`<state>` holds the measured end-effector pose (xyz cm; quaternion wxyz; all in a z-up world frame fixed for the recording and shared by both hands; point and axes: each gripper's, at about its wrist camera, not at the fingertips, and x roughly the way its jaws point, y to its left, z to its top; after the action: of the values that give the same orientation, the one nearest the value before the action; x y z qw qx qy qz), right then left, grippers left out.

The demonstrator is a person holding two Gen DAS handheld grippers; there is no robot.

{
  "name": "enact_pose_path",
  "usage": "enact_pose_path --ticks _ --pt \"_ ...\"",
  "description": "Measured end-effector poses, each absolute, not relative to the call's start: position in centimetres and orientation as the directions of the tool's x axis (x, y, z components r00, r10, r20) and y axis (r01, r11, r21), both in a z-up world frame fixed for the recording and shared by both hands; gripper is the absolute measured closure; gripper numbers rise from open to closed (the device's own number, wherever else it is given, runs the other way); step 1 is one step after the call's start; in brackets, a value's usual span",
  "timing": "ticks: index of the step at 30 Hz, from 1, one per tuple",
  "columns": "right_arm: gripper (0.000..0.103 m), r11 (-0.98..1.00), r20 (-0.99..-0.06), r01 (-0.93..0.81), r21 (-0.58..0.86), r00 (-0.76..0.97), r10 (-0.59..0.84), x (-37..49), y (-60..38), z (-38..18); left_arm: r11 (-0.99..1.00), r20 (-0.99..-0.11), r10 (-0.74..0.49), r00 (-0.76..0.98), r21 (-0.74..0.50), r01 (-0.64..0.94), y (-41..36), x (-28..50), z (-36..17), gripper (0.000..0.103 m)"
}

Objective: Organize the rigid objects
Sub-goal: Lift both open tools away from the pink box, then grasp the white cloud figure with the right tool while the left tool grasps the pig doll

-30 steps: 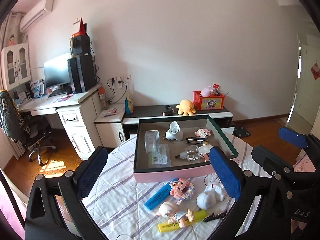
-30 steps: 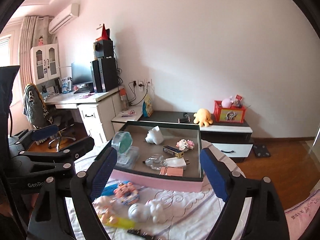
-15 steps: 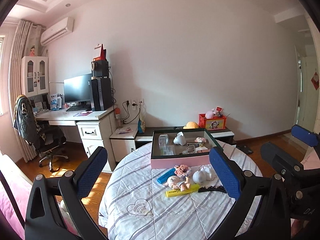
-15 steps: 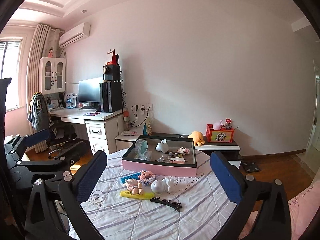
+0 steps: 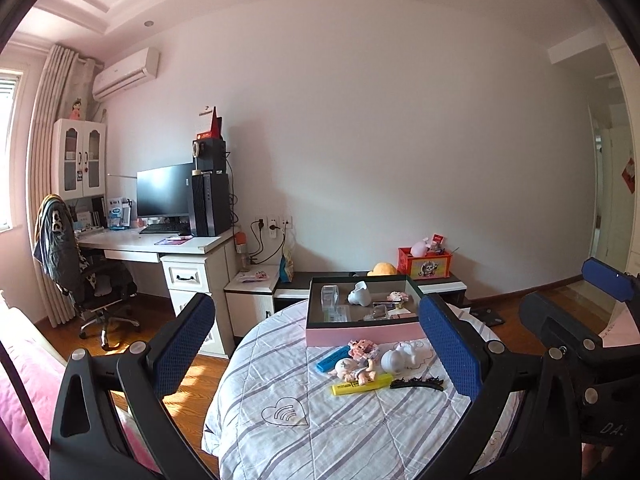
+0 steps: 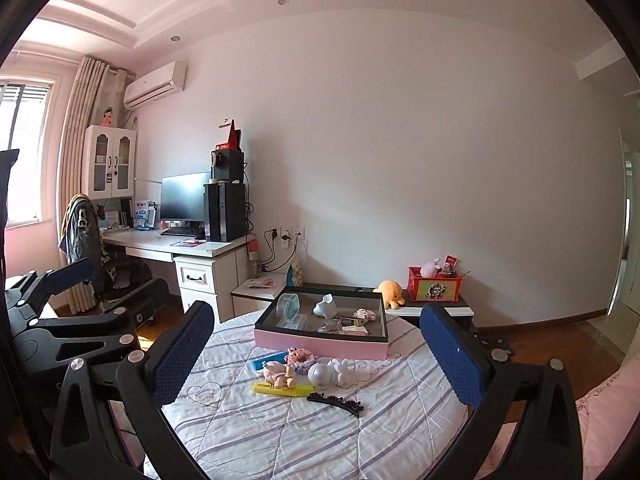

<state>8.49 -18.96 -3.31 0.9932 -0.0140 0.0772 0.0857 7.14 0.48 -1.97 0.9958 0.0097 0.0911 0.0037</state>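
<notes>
Both tools, the left tool (image 5: 316, 352) and the right tool (image 6: 316, 354), hang wide and empty, well back from the tabletop (image 6: 280, 432). The loose toys (image 6: 308, 372) lie clustered just before the pink tray (image 6: 320, 346). Reaching into that tight cluster could nudge neighbours, and the round white ball (image 6: 319, 374) would likely roll.

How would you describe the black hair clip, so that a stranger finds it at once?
Start at the round table with the striped grey-white cloth, then the pink-walled tray on it. Among the small things before the tray, the black toothed hair clip lies nearest the table's front edge, beside the yellow highlighter; only it is black.
</notes>
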Motion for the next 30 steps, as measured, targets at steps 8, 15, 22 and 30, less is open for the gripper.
enact_pose_path --ticks 8,15,22,30 --pt "0.000 0.985 -0.165 -0.170 -0.013 0.972 0.165 8.6 -19.0 -3.5 1.000 -0.195 0.007 0.981 0.024 -0.003 0.3 7.6 -2.5 0.000" --pt "0.000 0.986 -0.199 -0.165 0.003 0.967 0.162 10.0 -19.1 -4.5 0.999 -0.240 0.007 0.971 0.033 0.001 0.1 9.5 -3.5 0.000" --pt "0.000 0.987 -0.261 -0.159 0.019 0.952 0.158 12.4 -19.5 -6.2 0.999 -0.312 0.005 0.950 0.039 0.008 -0.3 12.2 -5.6 0.000" --pt "0.000 0.987 -0.357 -0.159 0.035 0.920 0.161 16.1 -20.1 -9.4 0.997 -0.456 -0.046 0.889 0.034 0.069 -0.7 16.7 -9.9 0.000"
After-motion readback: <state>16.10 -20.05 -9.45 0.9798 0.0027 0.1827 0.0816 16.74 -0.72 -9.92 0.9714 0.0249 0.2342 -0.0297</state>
